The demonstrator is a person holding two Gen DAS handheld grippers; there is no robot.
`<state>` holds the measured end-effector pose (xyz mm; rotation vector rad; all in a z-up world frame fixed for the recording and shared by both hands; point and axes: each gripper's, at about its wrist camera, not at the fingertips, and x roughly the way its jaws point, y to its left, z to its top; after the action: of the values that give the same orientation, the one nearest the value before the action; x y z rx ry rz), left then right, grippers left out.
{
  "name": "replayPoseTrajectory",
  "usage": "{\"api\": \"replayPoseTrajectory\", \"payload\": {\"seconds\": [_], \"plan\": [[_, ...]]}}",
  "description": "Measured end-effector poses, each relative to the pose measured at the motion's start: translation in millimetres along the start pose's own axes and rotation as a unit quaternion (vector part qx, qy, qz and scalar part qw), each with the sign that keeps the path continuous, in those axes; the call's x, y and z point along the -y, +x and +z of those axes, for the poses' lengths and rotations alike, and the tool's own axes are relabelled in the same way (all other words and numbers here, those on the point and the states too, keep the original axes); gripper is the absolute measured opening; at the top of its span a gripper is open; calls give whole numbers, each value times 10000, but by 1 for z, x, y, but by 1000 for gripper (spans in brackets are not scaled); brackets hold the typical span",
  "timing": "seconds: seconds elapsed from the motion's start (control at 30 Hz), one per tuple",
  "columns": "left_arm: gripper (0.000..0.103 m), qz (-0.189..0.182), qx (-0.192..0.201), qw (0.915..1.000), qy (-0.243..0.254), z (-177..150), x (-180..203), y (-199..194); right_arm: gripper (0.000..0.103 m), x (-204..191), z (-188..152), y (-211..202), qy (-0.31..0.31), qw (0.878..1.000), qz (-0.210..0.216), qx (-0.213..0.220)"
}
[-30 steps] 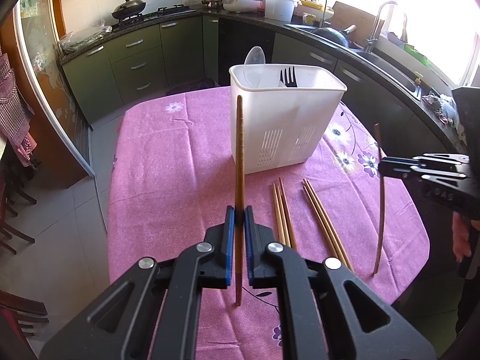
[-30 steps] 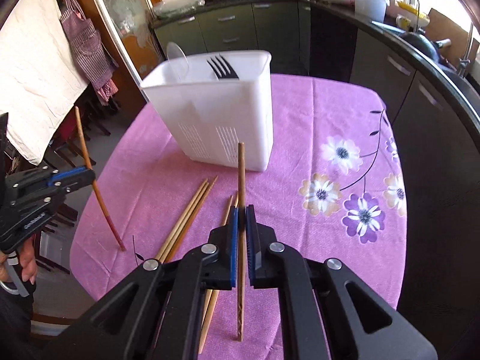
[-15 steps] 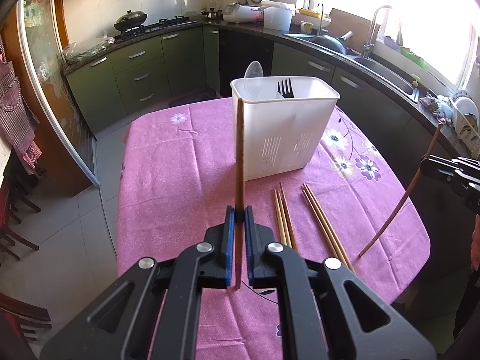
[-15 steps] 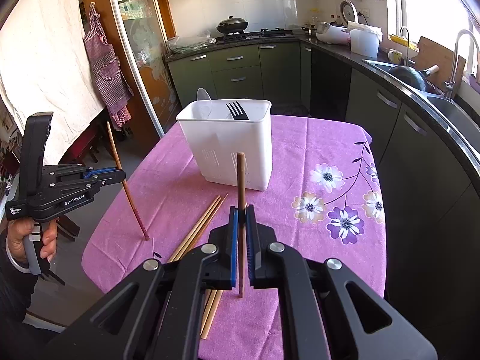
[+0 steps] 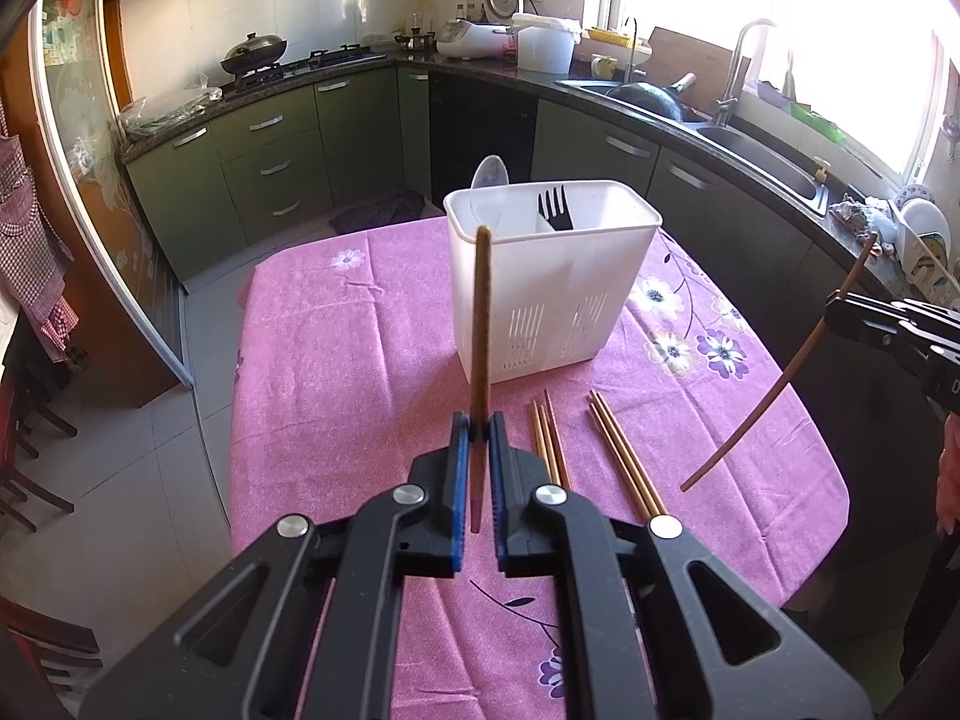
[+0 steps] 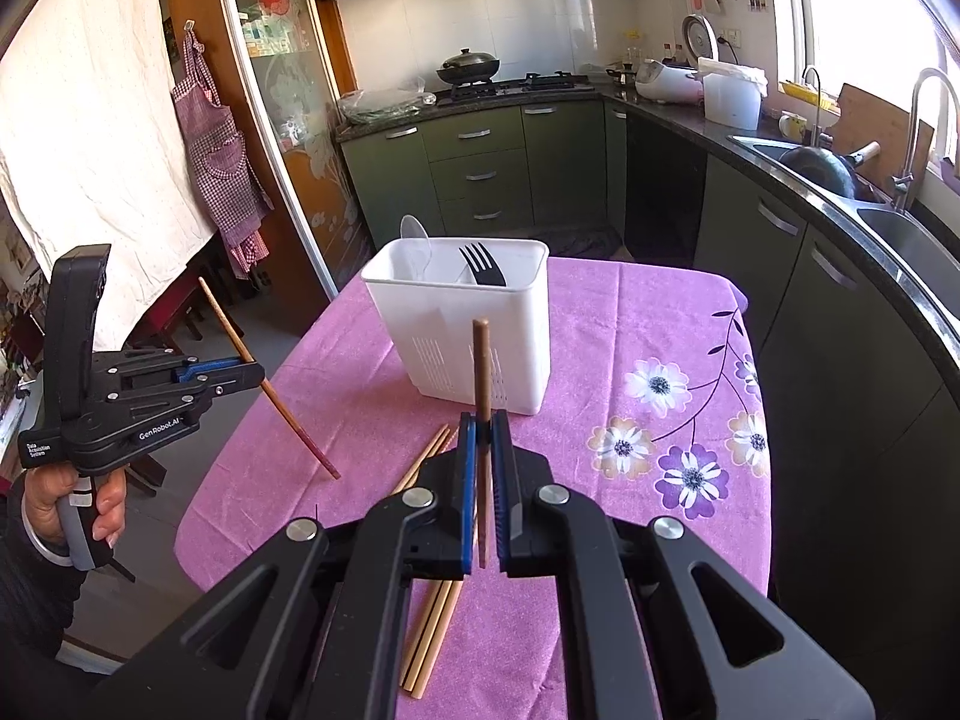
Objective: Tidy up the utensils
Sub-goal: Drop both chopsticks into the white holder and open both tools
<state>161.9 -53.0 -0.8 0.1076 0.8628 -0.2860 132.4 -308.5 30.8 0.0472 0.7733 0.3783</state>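
Left wrist view
Left tool: pinching one brown chopstick between blue pads, stick upright, tip up level with the holder's near rim.
Utensil holder: white, slotted, standing at the middle of the worktop, on the pink flowered cloth; black fork and clear spoon upright inside, in separate compartments.
Loose chopsticks: two small bundles lying flat on the cloth, near side of the holder, right of the left tool.
Right tool: at the far right edge, clamped on a second chopstick that slants down to the left, lower tip above the cloth's right edge.

Right wrist view
Right tool: pressed on its chopstick, stick upright in front of the holder.
Left tool: at the left, beyond the worktop edge, gripping its chopstick, which tilts with the lower end toward the cloth.
Hand: wrapped around the left tool's grey handle.
Fork and spoon: standing in the holder.
Loose chopsticks: flat on the cloth, partly hidden under the right tool.
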Motion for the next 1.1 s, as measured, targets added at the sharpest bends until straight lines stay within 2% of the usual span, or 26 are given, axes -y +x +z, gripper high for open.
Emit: {"api": "replayPoseTrajectory", "payload": {"seconds": [0.17, 0.33, 0.53, 0.7, 0.87, 0.97, 1.1], "plan": [[7, -210, 63, 9997, 46, 25, 5, -14, 6, 0, 27, -11, 35, 9998, 149, 151], [7, -457, 307, 9984, 158, 66, 16, -44, 6, 1, 58, -25, 41, 9991, 197, 371], [7, -337, 1055, 9934, 294, 120, 32, -79, 6, 4, 100, -38, 106, 9973, 195, 697], [7, -104, 1439, 9892, 243, 153, 36, -81, 6, 7, 139, -46, 152, 9933, 236, 1120], [7, -1, 1197, 9927, 117, 164, 33, -45, 6, 7, 171, -33, 128, 9907, 13, 1354], [7, 21, 942, 9955, 73, 159, 30, -19, 6, 10, 177, -7, 161, 9934, -3, 1139], [7, 41, 524, 9986, 52, 145, 28, 13, 6, 13, 164, 35, 156, 9976, -1, 672]]}}
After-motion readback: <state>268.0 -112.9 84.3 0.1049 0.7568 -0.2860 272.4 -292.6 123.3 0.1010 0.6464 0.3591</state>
